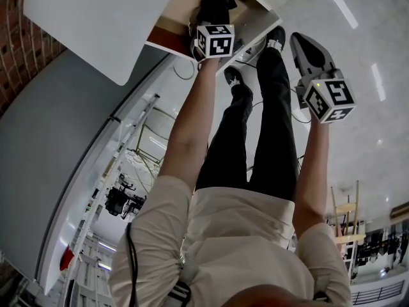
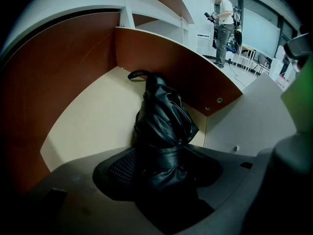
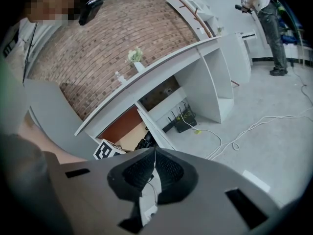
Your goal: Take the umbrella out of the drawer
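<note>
Left gripper (image 2: 159, 168), jaws clamped on the near end of a folded black umbrella (image 2: 164, 116); umbrella extends ahead of the jaws inside the open drawer (image 2: 88, 116), its strap loop at the far end, near the brown back wall; right gripper (image 3: 154, 173), jaws closed together, holding nothing, over grey floor (image 3: 264, 131), the drawer ahead to its left.

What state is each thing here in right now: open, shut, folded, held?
Drawer: pulled open.
Umbrella: folded, inside the drawer, gripped at its near end.
Left gripper: shut on the umbrella.
Right gripper: shut, empty, outside the drawer.
</note>
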`<state>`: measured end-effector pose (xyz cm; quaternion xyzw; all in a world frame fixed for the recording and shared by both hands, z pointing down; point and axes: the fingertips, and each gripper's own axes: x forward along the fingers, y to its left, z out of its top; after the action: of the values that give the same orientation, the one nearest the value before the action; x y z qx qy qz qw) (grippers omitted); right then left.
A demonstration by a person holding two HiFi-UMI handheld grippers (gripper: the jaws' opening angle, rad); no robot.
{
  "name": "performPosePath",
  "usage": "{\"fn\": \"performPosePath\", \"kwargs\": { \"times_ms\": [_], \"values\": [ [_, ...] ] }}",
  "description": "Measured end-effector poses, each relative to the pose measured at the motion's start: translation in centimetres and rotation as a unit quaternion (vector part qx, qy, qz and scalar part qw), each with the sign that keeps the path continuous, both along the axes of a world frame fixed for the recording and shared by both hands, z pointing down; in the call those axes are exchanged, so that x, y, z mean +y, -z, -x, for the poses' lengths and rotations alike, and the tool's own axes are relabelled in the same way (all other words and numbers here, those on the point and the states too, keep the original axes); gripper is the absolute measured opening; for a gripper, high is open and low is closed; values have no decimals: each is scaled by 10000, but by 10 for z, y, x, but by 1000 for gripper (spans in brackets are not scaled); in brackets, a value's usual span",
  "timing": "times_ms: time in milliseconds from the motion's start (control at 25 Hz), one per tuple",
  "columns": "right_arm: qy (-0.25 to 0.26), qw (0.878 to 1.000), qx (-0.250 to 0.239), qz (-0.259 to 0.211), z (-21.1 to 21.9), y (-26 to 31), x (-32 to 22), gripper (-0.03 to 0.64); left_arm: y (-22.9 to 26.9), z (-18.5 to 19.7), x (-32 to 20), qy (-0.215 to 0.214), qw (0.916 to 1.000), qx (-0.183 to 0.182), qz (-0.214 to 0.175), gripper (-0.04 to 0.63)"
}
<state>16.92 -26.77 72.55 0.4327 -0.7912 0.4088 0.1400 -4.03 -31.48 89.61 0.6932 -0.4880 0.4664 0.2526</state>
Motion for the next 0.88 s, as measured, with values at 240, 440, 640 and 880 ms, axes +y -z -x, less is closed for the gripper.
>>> {"fn": "performPosePath", "kwargs": {
  "times_ms": [240, 440, 640, 880],
  "values": [
    [-83, 9997, -209, -87, 4, 10, 8, 69, 0, 0, 0, -14, 10000, 47, -36, 268],
    [-139, 9996, -186, -160, 2, 25, 11, 69, 1, 0, 4, -40, 9999, 114, 59, 264],
    [-438, 9985, -254, -224, 0, 40, 14, 69, 8, -4, 7, -216, 9996, 137, 83, 261],
    [-237, 9996, 21, -162, 20, 54, 35, 69, 36, -1, 11, -286, 9992, 289, -6, 259]
  ]
}}
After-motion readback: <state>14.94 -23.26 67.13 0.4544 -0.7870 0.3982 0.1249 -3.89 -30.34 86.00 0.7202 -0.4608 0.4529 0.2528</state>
